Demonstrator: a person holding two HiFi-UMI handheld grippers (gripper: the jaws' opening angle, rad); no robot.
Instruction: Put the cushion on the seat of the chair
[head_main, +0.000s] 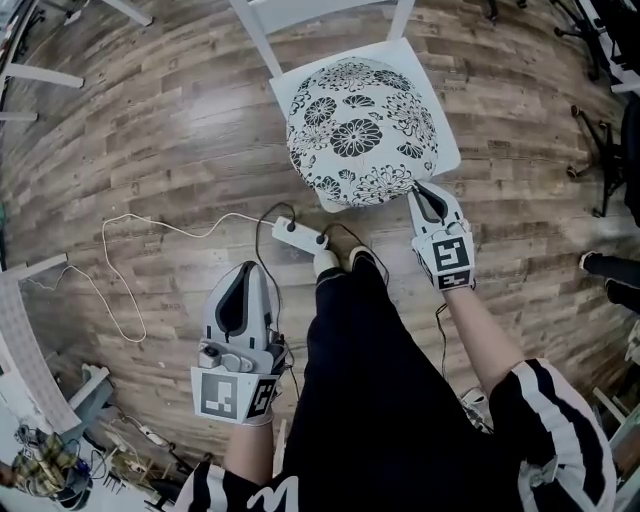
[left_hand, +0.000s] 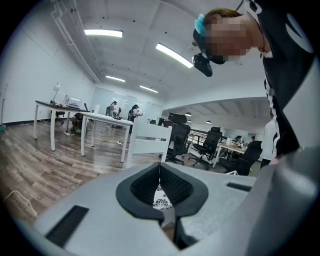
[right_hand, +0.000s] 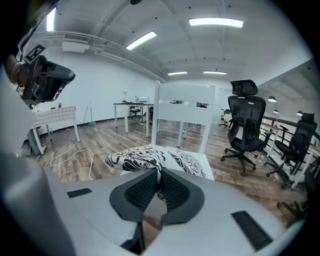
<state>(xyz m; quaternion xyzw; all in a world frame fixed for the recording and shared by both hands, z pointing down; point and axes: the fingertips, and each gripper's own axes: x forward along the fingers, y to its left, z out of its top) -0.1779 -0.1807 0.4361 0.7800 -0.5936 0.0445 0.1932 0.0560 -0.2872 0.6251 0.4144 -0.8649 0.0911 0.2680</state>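
Observation:
The black-and-white flowered cushion (head_main: 360, 130) lies on the white seat (head_main: 446, 120) of the chair, covering most of it. My right gripper (head_main: 420, 188) is shut on the cushion's near right edge. In the right gripper view the fabric (right_hand: 145, 157) runs in between the closed tips of the right gripper (right_hand: 159, 172), with the bare seat (right_hand: 204, 163) beyond. My left gripper (head_main: 248, 268) hangs well back over the floor, apart from the chair, shut and empty. In the left gripper view the left gripper (left_hand: 160, 166) has its tips together, and a bit of cushion (left_hand: 161, 202) shows below them.
A white power strip (head_main: 298, 232) and its cable (head_main: 120, 270) lie on the wooden floor between the chair and my shoes (head_main: 340, 262). Clutter (head_main: 50, 460) sits at the lower left. Black office chairs (right_hand: 245, 125) and white desks (left_hand: 100, 120) stand around.

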